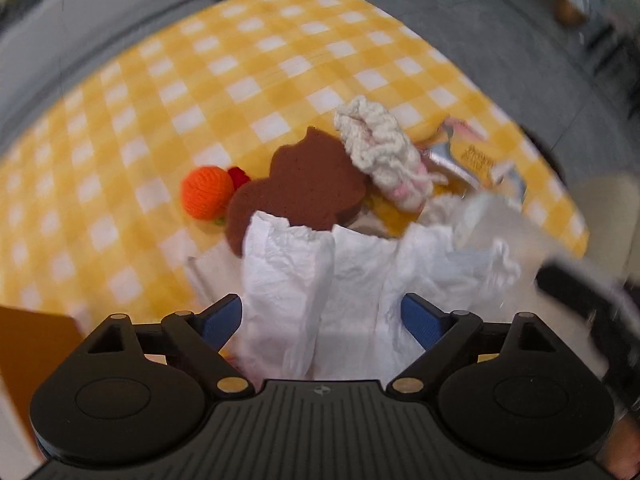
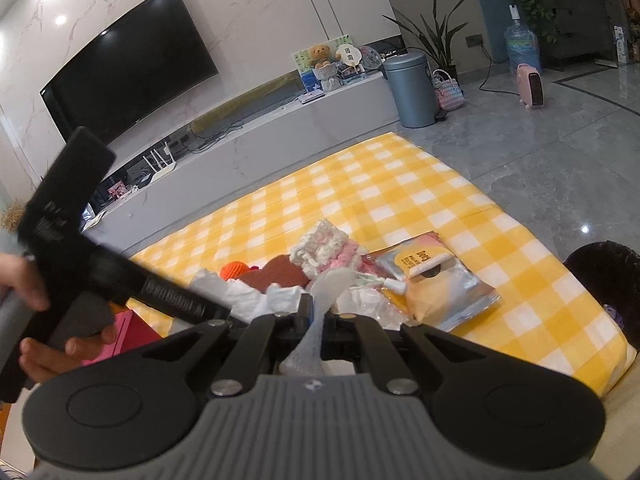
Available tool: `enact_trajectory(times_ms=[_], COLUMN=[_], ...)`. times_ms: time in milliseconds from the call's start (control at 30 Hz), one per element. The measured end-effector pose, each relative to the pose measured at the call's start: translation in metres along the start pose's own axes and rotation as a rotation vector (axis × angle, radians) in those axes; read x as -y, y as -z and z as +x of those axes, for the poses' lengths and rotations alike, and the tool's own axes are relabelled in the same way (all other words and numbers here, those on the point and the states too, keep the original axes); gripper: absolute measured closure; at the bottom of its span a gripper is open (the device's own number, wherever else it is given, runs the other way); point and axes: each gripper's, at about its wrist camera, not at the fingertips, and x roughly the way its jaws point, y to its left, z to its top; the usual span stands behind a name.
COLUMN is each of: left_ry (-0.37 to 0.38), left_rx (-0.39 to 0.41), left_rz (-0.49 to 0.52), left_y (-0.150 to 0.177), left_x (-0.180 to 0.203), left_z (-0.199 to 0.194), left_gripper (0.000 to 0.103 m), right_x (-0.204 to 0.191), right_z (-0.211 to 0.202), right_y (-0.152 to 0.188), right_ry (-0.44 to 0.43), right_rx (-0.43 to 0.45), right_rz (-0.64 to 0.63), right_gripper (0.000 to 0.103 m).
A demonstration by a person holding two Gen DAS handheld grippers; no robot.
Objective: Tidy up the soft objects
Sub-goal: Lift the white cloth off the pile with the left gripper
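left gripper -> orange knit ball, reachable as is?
Probably not directly. The left gripper stands open around crumpled white tissue, and the brown sponge lies ahead. The orange knit ball sits off to the side on bare checked cloth, so shifting sideways should clear it.

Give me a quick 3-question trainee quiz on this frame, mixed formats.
1. True or false: the left gripper has its fingers closed tight on the white crumpled bag.
2. Multiple choice: what lies directly left of the brown sponge in the left wrist view? A) orange knitted ball B) blue bottle C) green cup
3. Fill in: the right gripper is shut on a strip of white ____.

Key: 1 false, fingers stand wide apart; 2 A; 3 foam wrap.
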Motion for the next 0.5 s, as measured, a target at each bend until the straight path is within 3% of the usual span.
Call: enact_trajectory(times_ms=[67, 133, 167, 233, 300, 333, 500], left_ry=[0.074, 0.111, 0.136, 0.161, 0.150, 0.128, 0.090], left_rx=[-0.006, -0.033, -0.034, -0.025, -0.016, -0.005, 0.049], left_rz=[-0.026, -0.030, -0.047, -0.086, -0.101, -0.102, -0.113], left_y=[0.000, -0.001, 0.000, 0.000, 0.002, 0.003, 0.008], left_x=[-0.005, -0.010, -0.014, -0.020, -0.023, -0.025, -0.030], left_z=[0.005, 0.010, 0.009, 0.001, -0.009, -0.014, -0.041], left_gripper=[0.001, 0.026, 0.034, 0.075, 0.089, 0.093, 0.095], right_x=[0.002, 0.004, 0.004, 0.004, 0.004, 0.004, 0.005], right_z=[0.001, 0.002, 0.003, 0.004, 0.004, 0.006, 0.015], right_y=[0.000, 0.000, 0.000, 0.000, 0.001, 0.001, 0.004], right_ry=[0.008, 0.014, 0.014, 0.012, 0.011, 0.012, 0.040], right_rx=[-0.001, -0.004, -0.006, -0.009, -0.010, -0.013, -0.039], right_rz=[0.006, 0.012, 0.012, 0.008, 0.008, 0.009, 0.012], right_gripper=[0.103, 0.103, 0.103, 0.103, 0.103, 0.103, 0.103])
